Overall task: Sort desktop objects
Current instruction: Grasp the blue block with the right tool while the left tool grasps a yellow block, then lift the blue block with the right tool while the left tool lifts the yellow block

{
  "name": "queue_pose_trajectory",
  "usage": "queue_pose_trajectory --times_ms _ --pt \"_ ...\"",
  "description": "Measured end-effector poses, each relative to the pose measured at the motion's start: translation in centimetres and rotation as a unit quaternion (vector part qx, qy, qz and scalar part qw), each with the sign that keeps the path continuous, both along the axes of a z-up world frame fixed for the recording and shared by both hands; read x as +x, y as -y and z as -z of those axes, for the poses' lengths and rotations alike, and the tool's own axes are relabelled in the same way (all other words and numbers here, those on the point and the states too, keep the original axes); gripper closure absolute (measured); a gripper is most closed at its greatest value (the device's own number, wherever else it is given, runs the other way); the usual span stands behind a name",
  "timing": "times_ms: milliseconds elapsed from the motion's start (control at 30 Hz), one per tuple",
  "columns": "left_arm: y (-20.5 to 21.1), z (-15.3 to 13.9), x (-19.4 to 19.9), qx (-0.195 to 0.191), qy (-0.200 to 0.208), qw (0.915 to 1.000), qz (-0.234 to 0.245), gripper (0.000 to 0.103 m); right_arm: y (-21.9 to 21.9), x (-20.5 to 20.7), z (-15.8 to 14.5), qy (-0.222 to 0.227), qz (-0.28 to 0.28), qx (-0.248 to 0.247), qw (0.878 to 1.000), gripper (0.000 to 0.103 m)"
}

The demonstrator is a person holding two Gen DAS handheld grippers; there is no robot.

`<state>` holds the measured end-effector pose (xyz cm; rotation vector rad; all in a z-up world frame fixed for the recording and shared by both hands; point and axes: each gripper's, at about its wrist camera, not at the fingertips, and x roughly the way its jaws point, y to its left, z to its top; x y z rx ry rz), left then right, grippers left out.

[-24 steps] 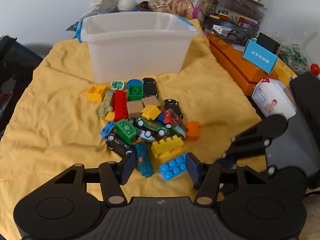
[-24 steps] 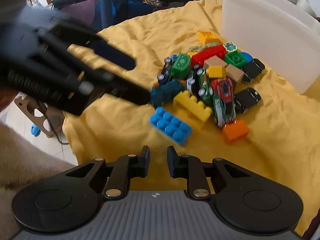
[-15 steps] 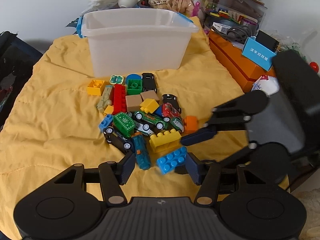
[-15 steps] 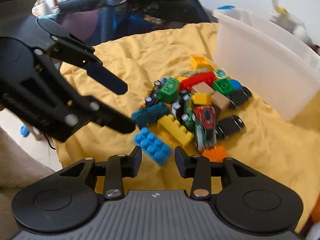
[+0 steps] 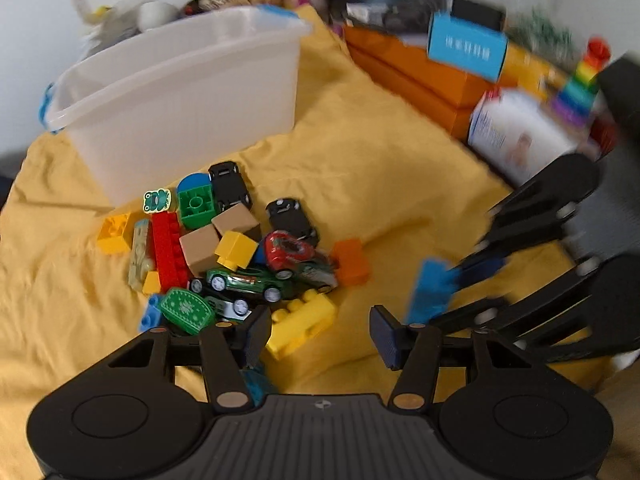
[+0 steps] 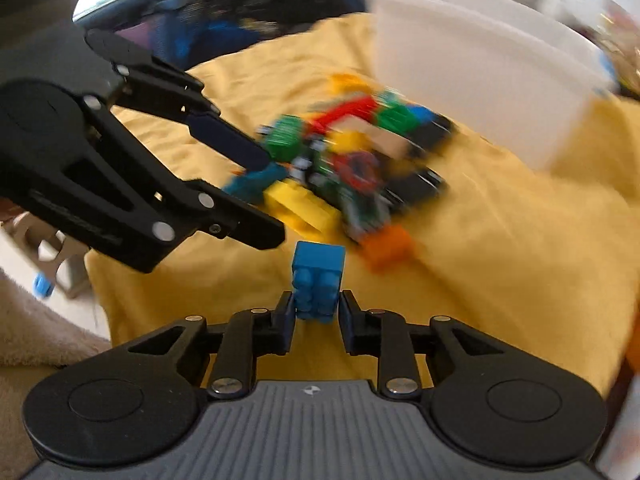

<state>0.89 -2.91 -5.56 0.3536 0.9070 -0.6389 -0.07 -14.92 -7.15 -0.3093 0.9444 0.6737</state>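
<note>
A pile of toy cars and building bricks lies on the yellow cloth in front of a clear plastic bin. My right gripper is shut on a blue brick, which stands on end between the pads, lifted off the cloth. The left wrist view shows that blue brick to the right of the pile. My left gripper is open over the near edge of the pile, by the yellow brick, with nothing between its fingers. Both views are blurred by motion.
Orange boxes, a blue card, a white wipes pack and a rainbow stacking toy crowd the right side. Bags and clutter sit behind the bin. A dark playpen stands beyond the cloth's far edge.
The right gripper has shut on the blue brick and lifted it from the near edge of the pile. The left gripper has shifted closer over the pile, still open.
</note>
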Motion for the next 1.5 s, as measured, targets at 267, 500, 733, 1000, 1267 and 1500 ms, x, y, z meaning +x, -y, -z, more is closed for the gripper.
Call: queue_pose_trajectory --times_ms 267,500,733,1000,1267,1500 --pt "-0.7 1.6 0.4 0.036 -0.019 0.9991 -0.009 0.088 1.7 -0.8 -1.1 0.002 0.051 -0.006 0.999 0.077" --pt "-0.4 2.3 -3.8 0.036 -0.016 0.9992 -0.004 0.088 1.5 -0.2 -2.1 -0.035 0.052 -0.018 0.998 0.077" --pt "-1.0 2.0 -4.1 -0.024 -0.041 0.9982 -0.036 0.083 0.2 1.5 -0.1 -0.055 0.047 -0.025 0.997 0.077" --pt "-2.3 0.1 -3.2 -0.053 0.002 0.9947 -0.088 0.058 0.7 1.1 -0.3 -0.031 0.057 -0.013 0.998 0.071" --pt "-1.3 1.7 1.5 -0.052 0.001 0.9923 -0.112 0.072 1.7 1.0 -0.7 -0.019 0.095 0.021 0.995 0.069" --pt "-1.3 0.0 -1.3 0.031 0.04 0.9964 -0.069 0.072 0.7 2.0 0.1 -0.022 0.097 0.019 0.995 0.076"
